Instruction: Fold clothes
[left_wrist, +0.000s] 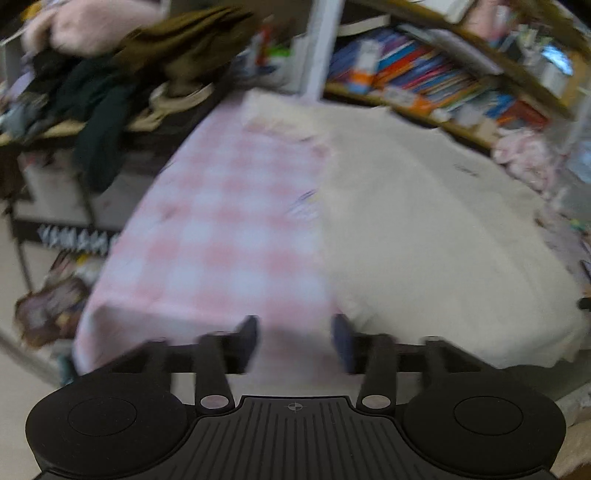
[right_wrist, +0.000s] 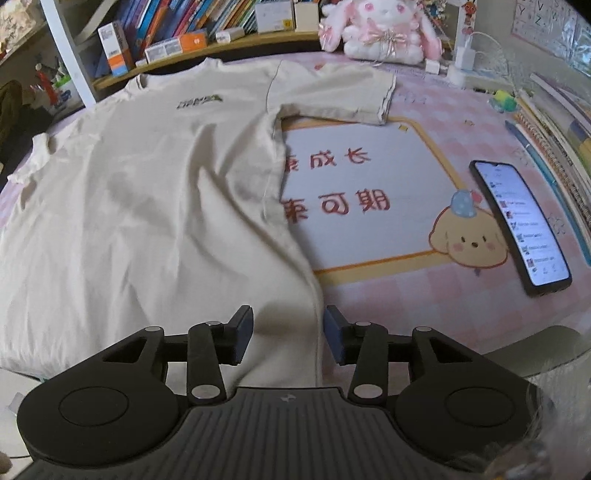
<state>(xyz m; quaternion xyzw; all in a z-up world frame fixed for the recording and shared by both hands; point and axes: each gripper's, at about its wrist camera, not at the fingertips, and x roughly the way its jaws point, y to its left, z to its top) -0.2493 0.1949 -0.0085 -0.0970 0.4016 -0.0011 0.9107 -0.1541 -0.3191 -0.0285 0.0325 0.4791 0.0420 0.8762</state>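
A cream T-shirt (right_wrist: 147, 192) lies spread flat on the pink checked tablecloth (right_wrist: 424, 306), front up, with a small dark logo on the chest. It also shows in the blurred left wrist view (left_wrist: 424, 229). My right gripper (right_wrist: 288, 332) is open over the shirt's lower right hem, with its jaws on either side of the side seam. My left gripper (left_wrist: 295, 339) is open and empty over the table's near edge, just left of the shirt's edge.
A phone (right_wrist: 521, 225) with a lit screen lies at the right. A printed desk mat (right_wrist: 369, 192) lies partly under the shirt. A plush rabbit (right_wrist: 380, 29), bookshelf (right_wrist: 177, 33) and notebooks (right_wrist: 557, 125) border the table. A clothes pile (left_wrist: 110, 74) sits at the left.
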